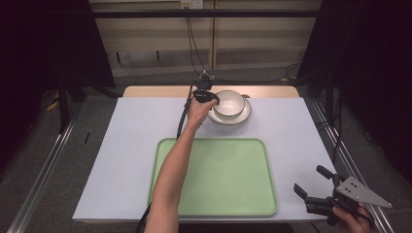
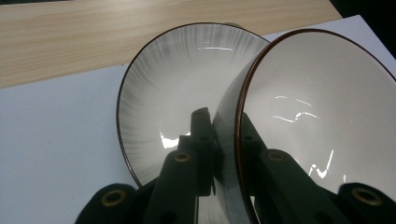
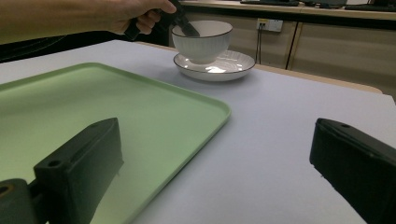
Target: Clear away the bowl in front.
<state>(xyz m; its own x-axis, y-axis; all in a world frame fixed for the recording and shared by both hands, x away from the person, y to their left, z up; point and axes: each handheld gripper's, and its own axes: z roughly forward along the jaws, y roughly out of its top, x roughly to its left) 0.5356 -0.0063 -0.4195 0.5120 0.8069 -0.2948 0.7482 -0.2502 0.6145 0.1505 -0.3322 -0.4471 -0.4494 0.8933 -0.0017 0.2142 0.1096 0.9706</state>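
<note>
L gripper (image 2: 224, 140) pinches bowl (image 2: 317, 116) rim, seemingly on plate (image 2: 173, 88); R gripper (image 1: 318, 187) jaws spread wide.

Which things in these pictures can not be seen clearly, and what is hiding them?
- Bowl, high view: the left gripper and the hand cover its near-left rim.
- Bowl, left gripper view: its right part and base are cut off by the picture's edges.
- Plate, right gripper view: the bowl hides its middle.
- Green tray, right gripper view: its left part is cut off, and the right gripper covers the near part.
</note>
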